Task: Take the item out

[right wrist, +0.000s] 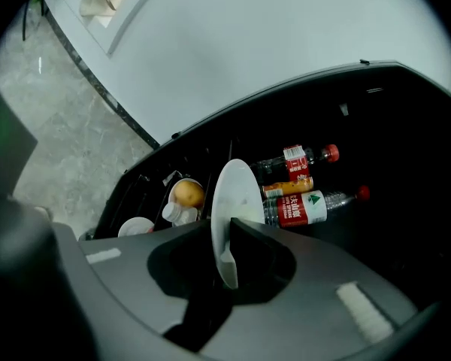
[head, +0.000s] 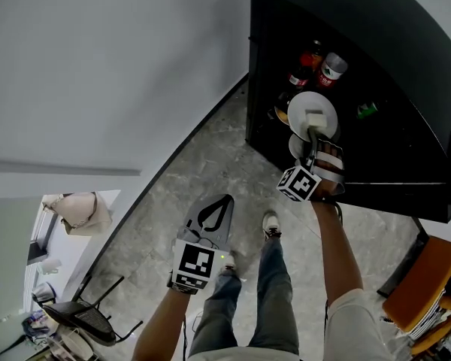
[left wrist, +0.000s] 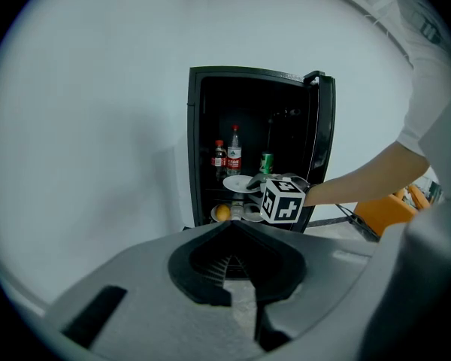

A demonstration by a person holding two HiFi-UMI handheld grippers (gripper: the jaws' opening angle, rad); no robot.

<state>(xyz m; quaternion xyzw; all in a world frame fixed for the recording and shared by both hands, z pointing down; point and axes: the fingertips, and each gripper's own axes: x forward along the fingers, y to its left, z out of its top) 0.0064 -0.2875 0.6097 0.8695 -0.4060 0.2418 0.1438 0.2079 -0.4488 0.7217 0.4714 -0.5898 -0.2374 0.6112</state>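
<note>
While the right hand-held gripper (right wrist: 229, 239) is clamping its jaws on the near rim of the white plate (right wrist: 237, 190), the task is standing, as I judge it, at its first step. The grasp is looking made, with the rim running down between the two jaws. The plate is still sitting inside the black cabinet (head: 406, 153), not yet drawn past the front edge. What is remaining is the whole withdrawal: lifting the plate clear of its shelf, pulling it back out of the opening and bringing it away.

Just beyond this hand-held gripper the plate is showing as a round, plain white, shallow dish with a thin rim and nothing lying on it. It is appearing edge-on in the right gripper view and as a full disc from the head view, and from the left gripper view it is looking roughly level. Past the plate, deeper in the cabinet, bottles with red labels (right wrist: 304, 207) are standing together. To one side of the jaws and lower down, an orange fruit (right wrist: 186, 194) is resting in a bowl, with a small white dish (right wrist: 137, 226) beside it. A green can (head: 367, 110) is sitting further in on the other side.

Well back from the cabinet, the left hand-held gripper (left wrist: 229, 228) is hanging low above the floor, its jaws closed tip to tip with nothing between them.
</note>
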